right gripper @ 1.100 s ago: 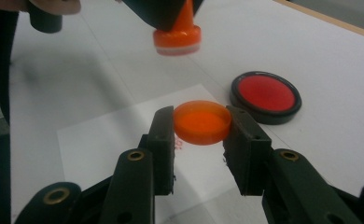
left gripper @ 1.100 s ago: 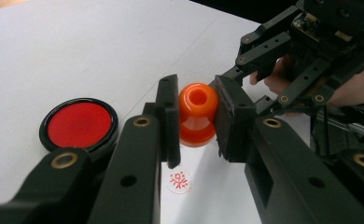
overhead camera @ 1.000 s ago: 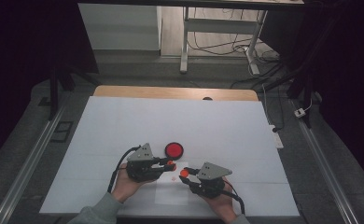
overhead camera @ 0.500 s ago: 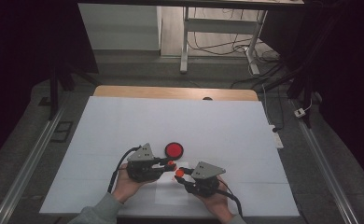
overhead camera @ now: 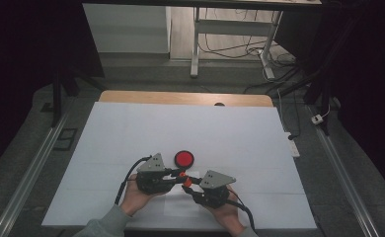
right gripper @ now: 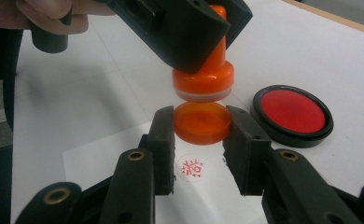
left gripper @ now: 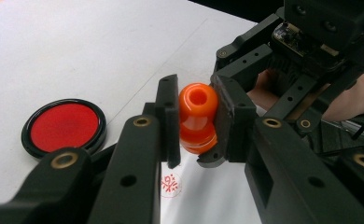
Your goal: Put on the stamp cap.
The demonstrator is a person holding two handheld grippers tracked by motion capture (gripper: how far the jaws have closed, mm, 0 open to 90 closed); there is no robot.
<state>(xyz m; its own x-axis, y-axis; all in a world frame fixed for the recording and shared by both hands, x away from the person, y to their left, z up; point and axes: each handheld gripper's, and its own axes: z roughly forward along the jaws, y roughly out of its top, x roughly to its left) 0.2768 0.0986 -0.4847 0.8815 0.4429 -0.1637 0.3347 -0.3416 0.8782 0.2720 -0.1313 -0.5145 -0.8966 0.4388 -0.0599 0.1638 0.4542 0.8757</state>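
An orange stamp (left gripper: 198, 116) is clamped by its handle in my left gripper (left gripper: 196, 122), held above the white table (overhead camera: 131, 133). From the right gripper view the stamp (right gripper: 203, 81) hangs face down. Right under it is a round orange cap (right gripper: 202, 122), with my right gripper (right gripper: 202, 129) shut on its sides. Only a thin gap separates cap and stamp base. In the high view the two grippers meet tip to tip at the stamp (overhead camera: 182, 174), left gripper (overhead camera: 176, 173) and right gripper (overhead camera: 189, 181). A red stamp mark (right gripper: 192, 167) sits on white paper (right gripper: 105, 158) below.
An open red ink pad (overhead camera: 184, 158) in a black rim lies on the table just behind the grippers, also seen as the ink pad (right gripper: 292, 114) at the right. The table's wooden far edge (overhead camera: 180, 98) is far off. A person's hands hold both grippers near the front edge.
My right gripper has shifted a little left toward the left gripper, bringing the orange cap up under the stamp. The left gripper has hardly moved.
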